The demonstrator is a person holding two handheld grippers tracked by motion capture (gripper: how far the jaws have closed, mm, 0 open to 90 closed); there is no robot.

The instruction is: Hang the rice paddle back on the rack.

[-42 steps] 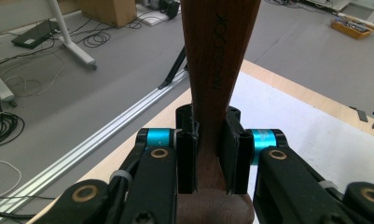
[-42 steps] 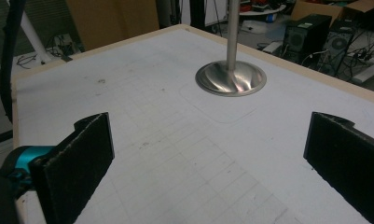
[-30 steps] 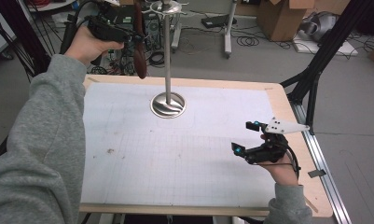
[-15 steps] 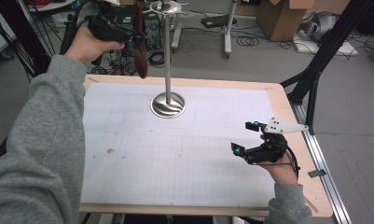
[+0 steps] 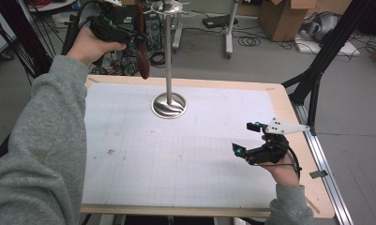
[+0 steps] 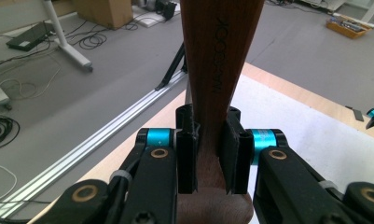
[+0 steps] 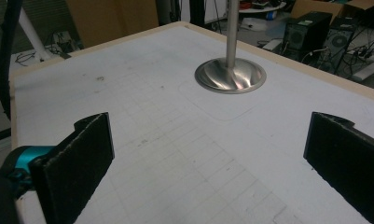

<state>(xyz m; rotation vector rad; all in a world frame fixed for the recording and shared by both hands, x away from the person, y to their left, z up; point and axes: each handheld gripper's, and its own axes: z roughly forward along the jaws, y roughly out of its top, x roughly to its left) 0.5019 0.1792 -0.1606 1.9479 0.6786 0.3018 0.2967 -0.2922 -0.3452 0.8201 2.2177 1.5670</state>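
Both tongs stay put, left (image 5: 138,35) still gripping wooden utensil (image 5: 142,65).

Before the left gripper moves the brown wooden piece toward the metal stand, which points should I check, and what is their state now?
1. Grip: the left gripper has both black pads pressed on the dark brown wooden piece: ok.
2. Attitude of the wooden piece: it hangs about upright beside the pole: ok.
3. Gap to the silver metal stand with the round base: piece and pole look apart in the high view: ok.
4. Top disc of the stand: what the piece must go onto there is too small to see: cannot tell.
5. Right gripper: jaws wide open, nothing between them, near the right edge of the white gridded table mat, far from the stand: ok.
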